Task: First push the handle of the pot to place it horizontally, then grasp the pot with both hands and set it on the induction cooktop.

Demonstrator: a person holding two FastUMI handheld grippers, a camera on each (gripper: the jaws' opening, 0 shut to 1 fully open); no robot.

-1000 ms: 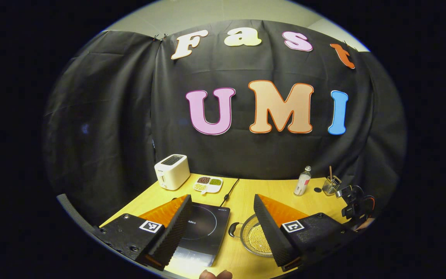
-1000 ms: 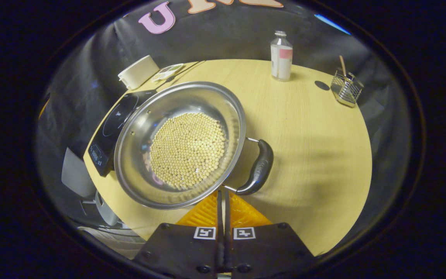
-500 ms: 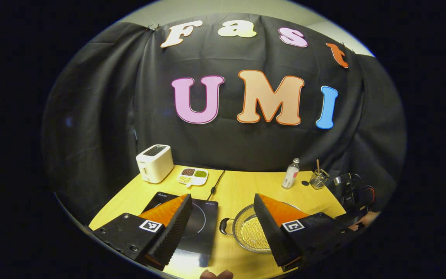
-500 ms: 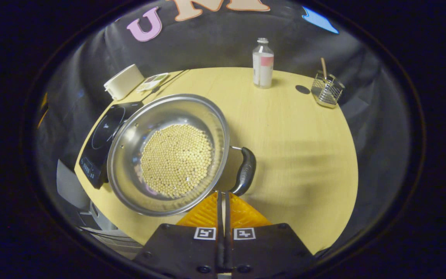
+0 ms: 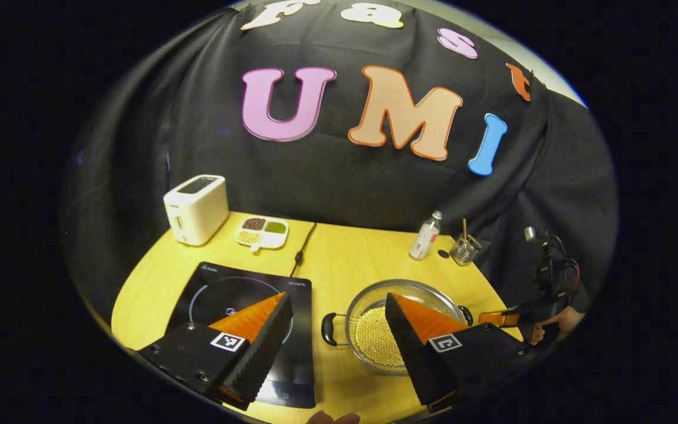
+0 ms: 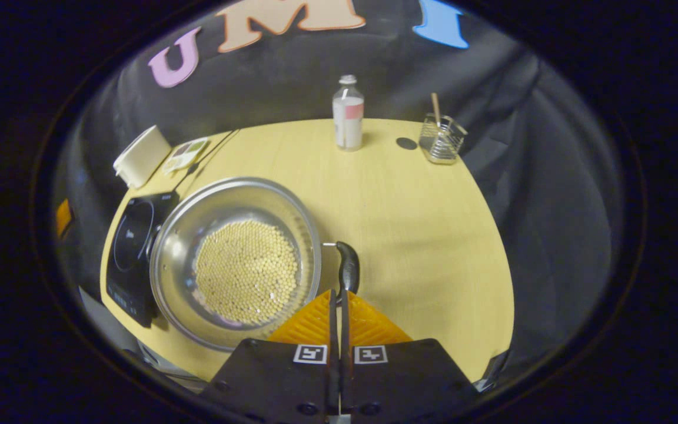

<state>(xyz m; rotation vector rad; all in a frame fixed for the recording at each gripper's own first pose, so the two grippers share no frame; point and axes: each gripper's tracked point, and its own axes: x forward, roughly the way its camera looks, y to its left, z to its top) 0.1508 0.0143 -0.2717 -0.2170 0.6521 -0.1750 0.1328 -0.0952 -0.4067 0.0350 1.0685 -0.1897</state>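
Yellow worktop [image 6: 421,224] carries everything. Right gripper [image 6: 339,294] has its fingers clenched together, tips at the pot's near handle [image 6: 348,268]. Left gripper [image 5: 336,321] hangs with fingers released, wide apart. Bean-filled pot [image 6: 236,259] sits just beside the induction cooktop [image 5: 239,294].

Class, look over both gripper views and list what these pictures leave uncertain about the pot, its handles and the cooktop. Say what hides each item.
1. Right gripper view: the near end of the pot's right handle is hidden behind the right gripper; contact unclear.
2. Left gripper view: the left gripper's fingers cover part of the pot and the induction cooktop.
3. Both views: the cooktop's control markings are too small.
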